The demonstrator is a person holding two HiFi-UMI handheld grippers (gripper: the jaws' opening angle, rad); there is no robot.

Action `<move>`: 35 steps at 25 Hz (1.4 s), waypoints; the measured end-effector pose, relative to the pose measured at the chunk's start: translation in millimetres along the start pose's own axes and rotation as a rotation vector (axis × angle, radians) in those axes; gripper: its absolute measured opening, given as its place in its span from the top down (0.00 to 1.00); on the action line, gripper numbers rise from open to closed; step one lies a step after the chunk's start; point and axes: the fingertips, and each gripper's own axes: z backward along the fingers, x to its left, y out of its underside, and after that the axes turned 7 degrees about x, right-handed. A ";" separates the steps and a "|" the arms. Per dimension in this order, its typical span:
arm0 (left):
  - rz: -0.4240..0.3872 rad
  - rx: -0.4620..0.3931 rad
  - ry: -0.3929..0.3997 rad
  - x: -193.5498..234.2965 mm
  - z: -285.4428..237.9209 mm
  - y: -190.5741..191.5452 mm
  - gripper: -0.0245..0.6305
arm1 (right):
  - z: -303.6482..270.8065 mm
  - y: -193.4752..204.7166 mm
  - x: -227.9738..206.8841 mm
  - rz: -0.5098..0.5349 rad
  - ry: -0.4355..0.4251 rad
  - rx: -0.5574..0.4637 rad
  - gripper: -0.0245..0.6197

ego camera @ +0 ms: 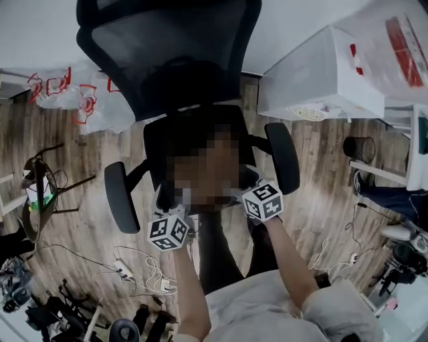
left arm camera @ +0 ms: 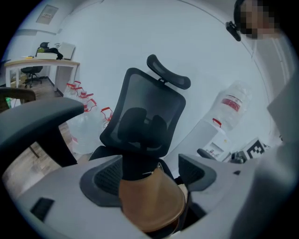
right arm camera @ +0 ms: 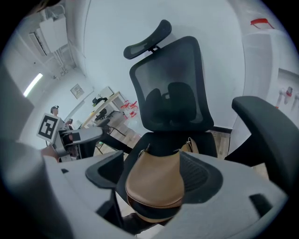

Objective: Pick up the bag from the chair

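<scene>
Since left gripper point(left arm camera: 149, 173) and right gripper point(right arm camera: 154, 172) both gape around the rounded tan leather bag point(right arm camera: 156, 191), lopsided squeezing could shove it off the black mesh chair point(right arm camera: 170, 88).

We take this for an office or lab workroom rather than a home. At twelve o'clock in the head view stands a black mesh office chair point(ego camera: 167, 60) with headrest and armrests, on a wood-look plank floor point(ego camera: 80, 220). The walls point(left arm camera: 140, 32) are plain white. At seven o'clock loose cables point(ego camera: 144, 270) trail over the boards, and dark gear point(ego camera: 40, 314) crowds the corner at eight. At ten o'clock in the left gripper view we see a long desk point(left arm camera: 42, 63) with a second swivel chair point(left arm camera: 32, 72) at it and a notice point(left arm camera: 46, 14) on the wall above. In the head view, clear bags with red handles point(ego camera: 73, 100) lie at ten o'clock and a white boxy unit point(ego camera: 321, 73) sits at two.
</scene>
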 end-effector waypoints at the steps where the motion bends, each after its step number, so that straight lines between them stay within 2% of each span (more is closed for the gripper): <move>1: 0.003 0.012 0.001 4.5 -5.6 7.4 0.40 | -7.0 3.7 -4.6 0.002 0.007 0.009 0.38; 11: 0.048 0.110 -0.039 52.8 -51.3 71.5 0.43 | -60.1 38.3 -57.7 -0.060 0.091 0.037 0.39; 18: 0.183 0.224 -0.022 82.4 -78.3 125.9 0.45 | -94.4 59.7 -80.6 -0.078 0.087 0.103 0.35; 21: 0.210 0.247 -0.032 91.7 -87.4 141.0 0.45 | -104.6 68.1 -89.1 -0.083 0.100 0.137 0.35; 25: 0.229 0.328 0.002 93.7 -107.3 161.9 0.46 | -119.6 79.4 -89.0 -0.052 0.074 0.227 0.33; 28: 0.232 0.386 0.044 91.5 -116.8 173.6 0.50 | -127.1 83.9 -93.2 -0.032 0.063 0.274 0.37; 30: 0.246 0.402 0.070 94.6 -121.2 174.3 0.50 | -133.8 84.5 -97.3 -0.041 0.045 0.292 0.40; 35: 0.287 0.419 0.135 99.0 -131.6 173.4 0.50 | -149.4 83.6 -99.6 -0.101 -0.046 0.323 0.38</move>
